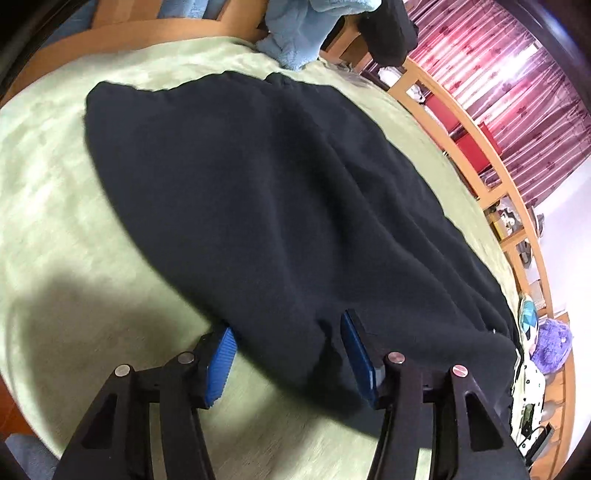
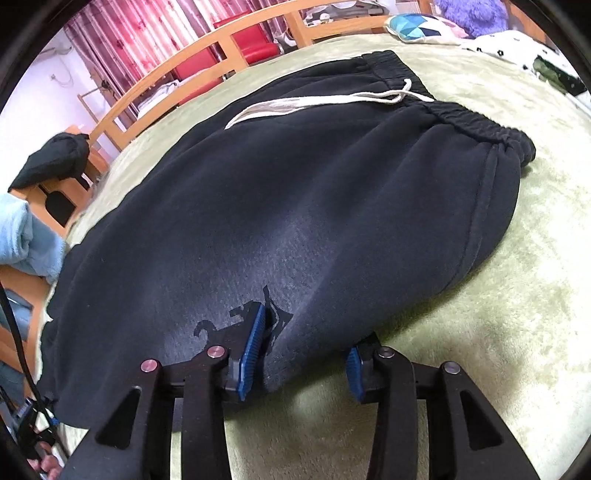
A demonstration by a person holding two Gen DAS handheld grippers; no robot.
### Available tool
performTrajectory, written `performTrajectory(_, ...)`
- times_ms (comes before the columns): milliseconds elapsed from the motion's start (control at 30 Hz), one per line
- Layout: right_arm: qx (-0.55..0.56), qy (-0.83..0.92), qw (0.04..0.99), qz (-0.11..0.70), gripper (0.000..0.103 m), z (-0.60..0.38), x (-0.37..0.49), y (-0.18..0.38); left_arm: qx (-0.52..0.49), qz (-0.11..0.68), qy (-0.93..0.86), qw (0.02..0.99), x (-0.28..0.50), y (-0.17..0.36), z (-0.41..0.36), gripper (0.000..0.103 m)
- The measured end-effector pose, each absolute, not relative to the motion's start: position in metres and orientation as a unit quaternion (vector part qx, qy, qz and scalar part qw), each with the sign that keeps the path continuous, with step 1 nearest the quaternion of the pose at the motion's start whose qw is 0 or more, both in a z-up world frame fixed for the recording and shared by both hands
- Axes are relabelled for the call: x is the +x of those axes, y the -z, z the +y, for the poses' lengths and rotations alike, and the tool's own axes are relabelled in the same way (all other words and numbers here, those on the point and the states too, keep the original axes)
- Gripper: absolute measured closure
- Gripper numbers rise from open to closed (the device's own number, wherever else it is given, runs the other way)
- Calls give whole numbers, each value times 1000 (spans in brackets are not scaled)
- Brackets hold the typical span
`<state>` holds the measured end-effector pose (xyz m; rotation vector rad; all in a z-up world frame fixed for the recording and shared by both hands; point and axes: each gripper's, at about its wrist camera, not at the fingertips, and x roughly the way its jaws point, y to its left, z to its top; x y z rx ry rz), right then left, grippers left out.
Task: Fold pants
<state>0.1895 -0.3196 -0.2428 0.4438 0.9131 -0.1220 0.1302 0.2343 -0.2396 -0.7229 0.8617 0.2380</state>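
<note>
Dark sweatpants [image 1: 258,192] lie flat on a pale green blanket [image 1: 48,206]. In the right wrist view the pants [image 2: 295,206] show an elastic waistband [image 2: 476,122] and a white drawstring [image 2: 314,101] at the far end. My left gripper [image 1: 290,360] stands astride the near edge of the pants. Creased cloth fills the gap between its blue pads [image 1: 221,363], which press on it. My right gripper [image 2: 304,358] straddles the near edge too. One pad sits on the cloth beside a dark print [image 2: 280,319]. The other pad is mostly over bare blanket [image 2: 498,332].
A wooden bed rail [image 1: 476,173] runs along the far side, with red striped curtains [image 1: 517,92] behind. Light blue fabric [image 1: 295,33] and a black garment [image 1: 388,29] hang at the foot. A purple plush [image 1: 554,345] and a patterned pillow [image 2: 417,24] lie by the waistband end.
</note>
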Motion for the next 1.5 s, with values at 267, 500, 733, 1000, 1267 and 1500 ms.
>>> performTrajectory(267, 215, 48, 885, 409, 90, -319, 179, 214, -372, 370, -88, 846, 134, 207, 251, 88)
performTrajectory(500, 243, 24, 898, 367, 91, -333, 183, 151, -307, 327, -48, 893, 167, 129, 235, 88)
performTrajectory(733, 193, 25, 917, 348, 92, -338, 214, 93, -244, 300, -46, 921, 236, 77, 210, 88)
performTrajectory(1000, 169, 14, 929, 330, 93, -338, 282, 75, -237, 285, -57, 927, 300, 72, 196, 88)
performTrajectory(1267, 147, 8, 937, 316, 94, -329, 369, 81, -220, 276, -74, 933, 366, 79, 191, 88)
performTrajectory(1500, 149, 24, 933, 328, 94, -331, 444, 113, -200, 292, -98, 930, 428, 104, 183, 88)
